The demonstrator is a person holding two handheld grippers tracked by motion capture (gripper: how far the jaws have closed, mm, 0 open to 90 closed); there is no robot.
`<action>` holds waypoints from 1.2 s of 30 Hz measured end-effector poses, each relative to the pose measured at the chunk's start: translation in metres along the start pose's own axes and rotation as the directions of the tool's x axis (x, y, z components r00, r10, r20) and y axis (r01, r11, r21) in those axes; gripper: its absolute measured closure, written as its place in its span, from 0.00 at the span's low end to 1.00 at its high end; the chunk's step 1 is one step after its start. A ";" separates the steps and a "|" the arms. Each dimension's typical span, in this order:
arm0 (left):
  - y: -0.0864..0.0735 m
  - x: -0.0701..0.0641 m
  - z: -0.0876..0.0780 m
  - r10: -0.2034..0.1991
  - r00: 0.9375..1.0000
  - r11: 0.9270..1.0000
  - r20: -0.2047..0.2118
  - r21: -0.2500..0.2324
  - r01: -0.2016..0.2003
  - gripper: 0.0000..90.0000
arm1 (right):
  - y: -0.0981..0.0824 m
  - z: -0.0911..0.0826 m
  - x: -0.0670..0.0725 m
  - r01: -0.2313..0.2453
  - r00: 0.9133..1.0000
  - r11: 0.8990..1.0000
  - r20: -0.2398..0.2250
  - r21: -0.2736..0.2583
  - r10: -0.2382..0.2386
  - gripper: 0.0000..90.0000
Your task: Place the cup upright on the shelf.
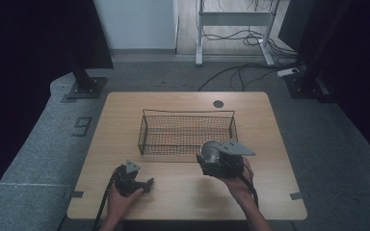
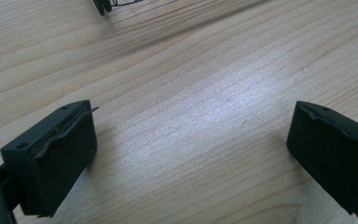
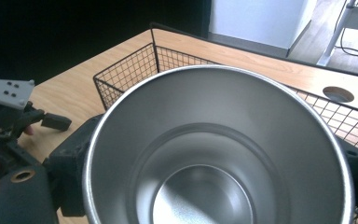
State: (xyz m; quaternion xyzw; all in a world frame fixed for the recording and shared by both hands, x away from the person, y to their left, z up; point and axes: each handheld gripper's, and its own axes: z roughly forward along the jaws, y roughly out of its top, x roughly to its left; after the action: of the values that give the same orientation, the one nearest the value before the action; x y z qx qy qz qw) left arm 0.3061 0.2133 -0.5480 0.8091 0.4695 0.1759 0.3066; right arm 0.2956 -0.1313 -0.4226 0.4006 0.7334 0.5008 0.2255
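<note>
A shiny steel cup [image 1: 209, 149] is held in my right gripper [image 1: 213, 160], which is shut on it just at the wire basket's near right corner. In the right gripper view the cup's open mouth [image 3: 214, 154] faces the camera, tilted toward it, with a black jaw pressing on each side. The black wire basket [image 1: 188, 132] stands mid-table with nothing in it. My left gripper [image 1: 144, 185] rests low near the table's front left, open. Its fingers [image 2: 51, 158] stand wide apart over bare wood.
The wooden table [image 1: 270, 192] has a round cable hole [image 1: 218, 103] behind the basket. A basket corner [image 2: 116, 3] shows at the top of the left gripper view. The left gripper's body [image 3: 9, 116] appears left of the cup. Cables and stand legs lie on the floor beyond.
</note>
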 end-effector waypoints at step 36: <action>0.000 0.000 0.000 0.000 1.000 1.000 0.000 -0.003 0.000 0.02 | 0.047 0.038 -0.036 0.006 0.999 1.000 0.052 0.012 -0.006 0.15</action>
State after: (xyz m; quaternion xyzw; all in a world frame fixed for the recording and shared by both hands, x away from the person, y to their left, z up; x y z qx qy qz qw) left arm 0.3060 0.2132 -0.5482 0.8086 0.4692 0.1768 0.3079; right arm 0.3608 -0.1311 -0.3970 0.4125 0.7316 0.4851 0.2435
